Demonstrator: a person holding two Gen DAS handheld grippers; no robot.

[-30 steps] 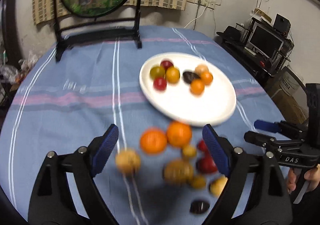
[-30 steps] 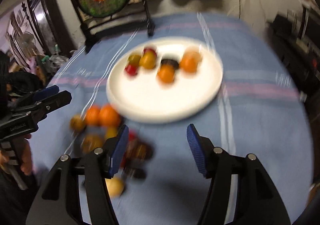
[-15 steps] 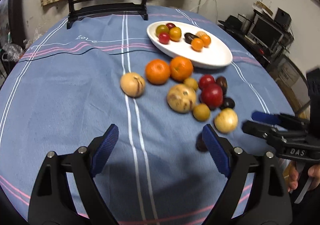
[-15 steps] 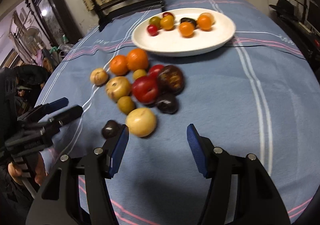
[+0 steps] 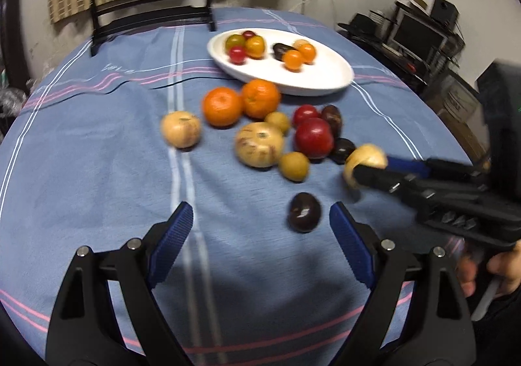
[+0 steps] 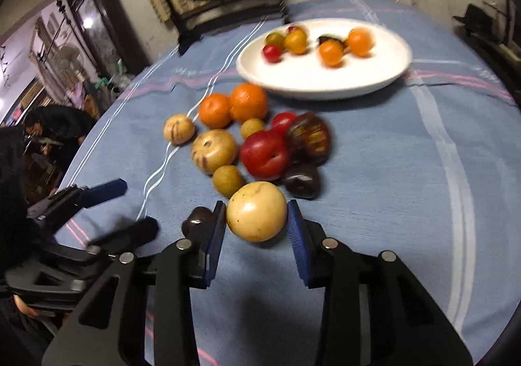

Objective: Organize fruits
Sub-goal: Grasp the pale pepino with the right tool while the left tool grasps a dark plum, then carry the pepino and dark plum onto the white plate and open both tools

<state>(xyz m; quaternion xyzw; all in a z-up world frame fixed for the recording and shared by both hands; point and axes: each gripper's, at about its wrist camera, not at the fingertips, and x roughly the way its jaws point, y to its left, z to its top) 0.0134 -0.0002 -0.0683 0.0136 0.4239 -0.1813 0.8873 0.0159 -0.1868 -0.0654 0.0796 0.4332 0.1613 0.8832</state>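
Right gripper [image 6: 256,219] jaws, just closed, are seen clamping the yellow fruit [image 6: 256,211]. Left gripper [image 5: 260,235] is held wide; dark plum [image 5: 304,212] at 1 o'clock is half-hidden in the right view.

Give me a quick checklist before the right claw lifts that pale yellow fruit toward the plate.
1. Fruit between the pads: ok. The right claw has just been closing, and both pads sit against the pale yellow fruit.
2. Grip firmness: cannot tell from the pictures alone.
3. Neighbours: not ok. A small tan fruit and a dark fruit sit right beside the held one; lift straight up.
4. Landing space: ok. The near half of the white plate is bare.
5. Left claw: ok. Open, holding nothing, with the dark plum just ahead of its right pad.
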